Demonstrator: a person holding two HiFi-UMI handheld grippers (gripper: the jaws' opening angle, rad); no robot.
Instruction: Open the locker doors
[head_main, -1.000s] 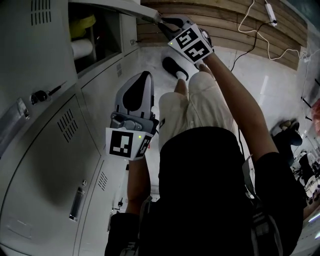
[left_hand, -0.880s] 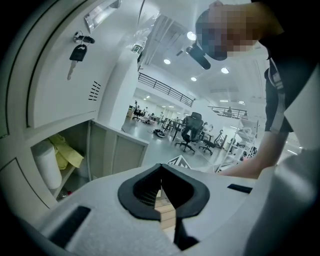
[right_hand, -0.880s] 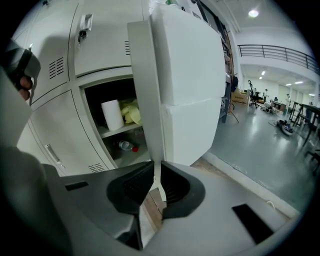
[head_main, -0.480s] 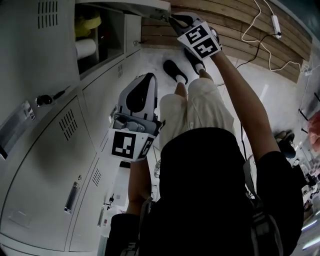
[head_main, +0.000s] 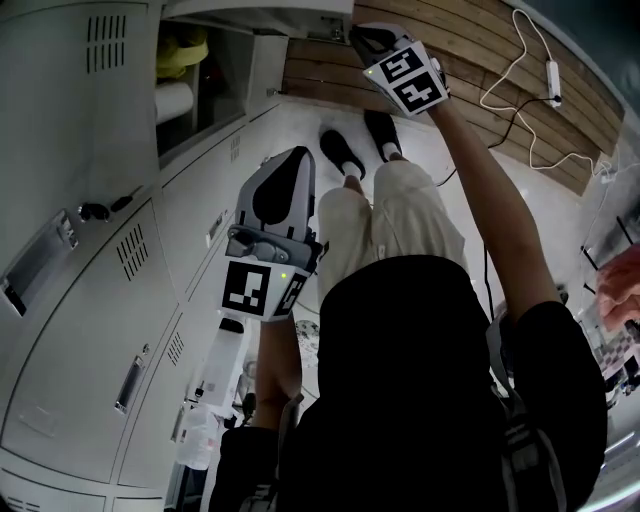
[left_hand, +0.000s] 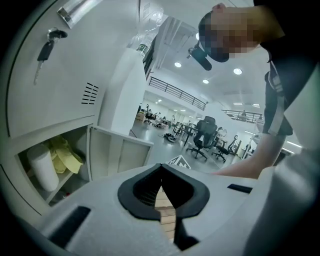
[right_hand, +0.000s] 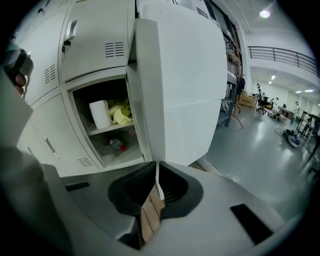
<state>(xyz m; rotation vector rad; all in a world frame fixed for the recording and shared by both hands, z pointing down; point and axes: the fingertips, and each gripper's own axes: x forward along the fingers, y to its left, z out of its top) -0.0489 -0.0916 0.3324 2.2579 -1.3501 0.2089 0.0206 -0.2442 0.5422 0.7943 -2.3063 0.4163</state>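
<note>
An open grey locker door (right_hand: 180, 85) stands wide in the right gripper view, and its thin lower edge runs between the jaws of my right gripper (right_hand: 156, 169). Those jaws are closing, and the pads pinch the edge. In the head view my right gripper (head_main: 357, 36) is raised at the door (head_main: 290, 8) by the top of the picture. The open compartment (head_main: 195, 80) holds a white paper roll (right_hand: 101, 114), a yellow cloth (right_hand: 122, 112) and a small bottle (right_hand: 116, 144). My left gripper (head_main: 289, 158) hangs lower, in front of the closed lockers, shut with nothing in it (left_hand: 161, 167).
Closed locker doors with slot handles (head_main: 128, 383) fill the left of the head view. A key (head_main: 98, 211) hangs in one lock. A wooden slatted wall (head_main: 480, 60) and a white cable (head_main: 520, 60) lie beyond. The person's shoes (head_main: 340, 152) stand on the pale floor.
My right gripper has moved up and to the right with the door edge, and the door has swung wider. The left gripper has barely moved.
</note>
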